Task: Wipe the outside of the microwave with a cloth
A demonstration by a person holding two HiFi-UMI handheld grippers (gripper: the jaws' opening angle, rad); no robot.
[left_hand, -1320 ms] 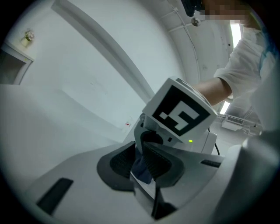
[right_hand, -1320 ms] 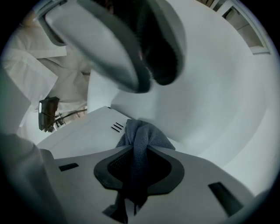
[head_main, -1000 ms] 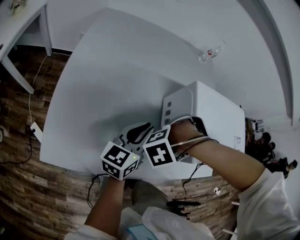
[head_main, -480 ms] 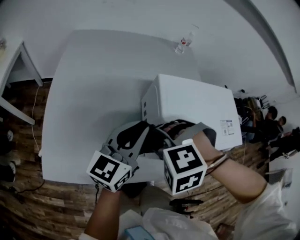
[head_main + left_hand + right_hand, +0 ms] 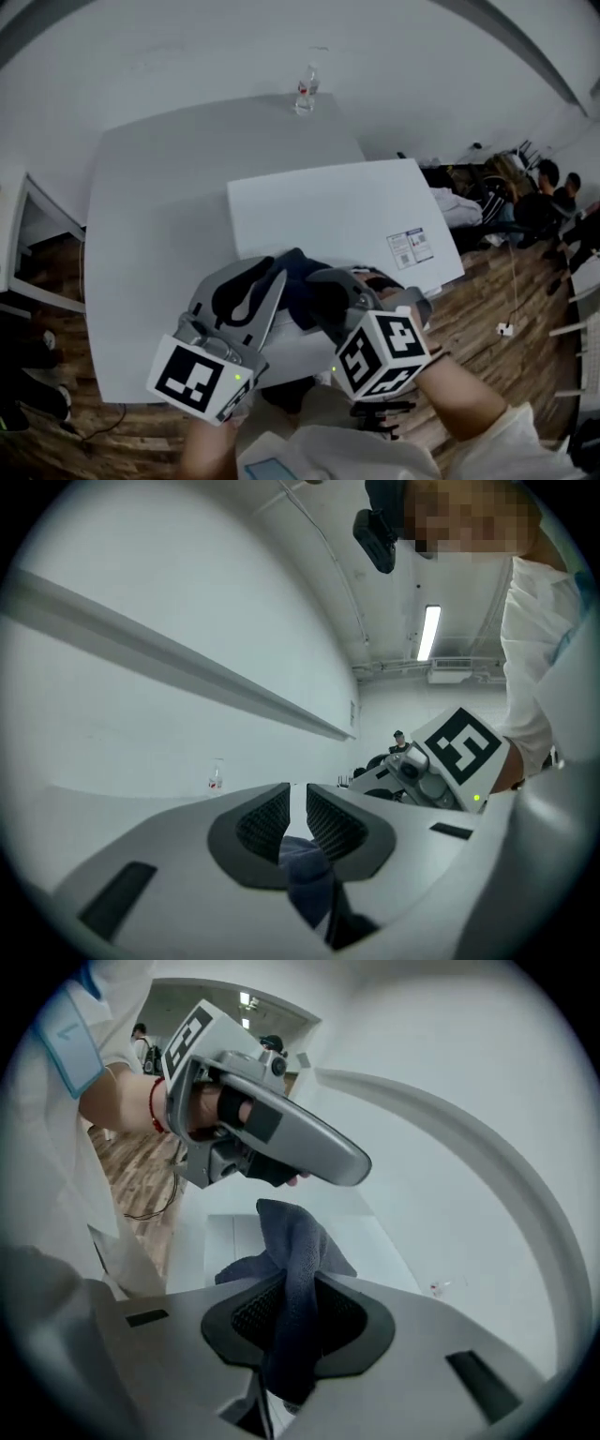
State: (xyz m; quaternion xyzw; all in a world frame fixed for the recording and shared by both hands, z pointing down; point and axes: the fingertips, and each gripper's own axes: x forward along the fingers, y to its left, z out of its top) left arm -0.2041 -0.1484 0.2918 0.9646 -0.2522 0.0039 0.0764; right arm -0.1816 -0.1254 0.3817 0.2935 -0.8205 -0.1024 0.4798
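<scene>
The white microwave (image 5: 328, 216) stands on the white table (image 5: 150, 216), seen from above in the head view. Over its near edge my two grippers meet, with a dark blue cloth (image 5: 302, 281) bunched between them. The right gripper (image 5: 330, 286) is shut on the cloth (image 5: 292, 1241), which stands up out of its jaws (image 5: 298, 1288). My left gripper (image 5: 267, 277) sits just to the left. In the left gripper view its jaws (image 5: 297, 794) are nearly together, with a fold of the cloth (image 5: 307, 874) pinched at the back of the pads.
A small clear bottle (image 5: 305, 91) stands at the table's far edge, against the white wall. A label (image 5: 412, 247) is stuck on the microwave's top right. People sit at the far right (image 5: 544, 187). Wooden floor (image 5: 487, 281) runs along the table's right and left sides.
The right gripper has drawn back from the microwave's front and now meets the left one over the near edge. The cloth has come into sight between them. The head view has swung round.
</scene>
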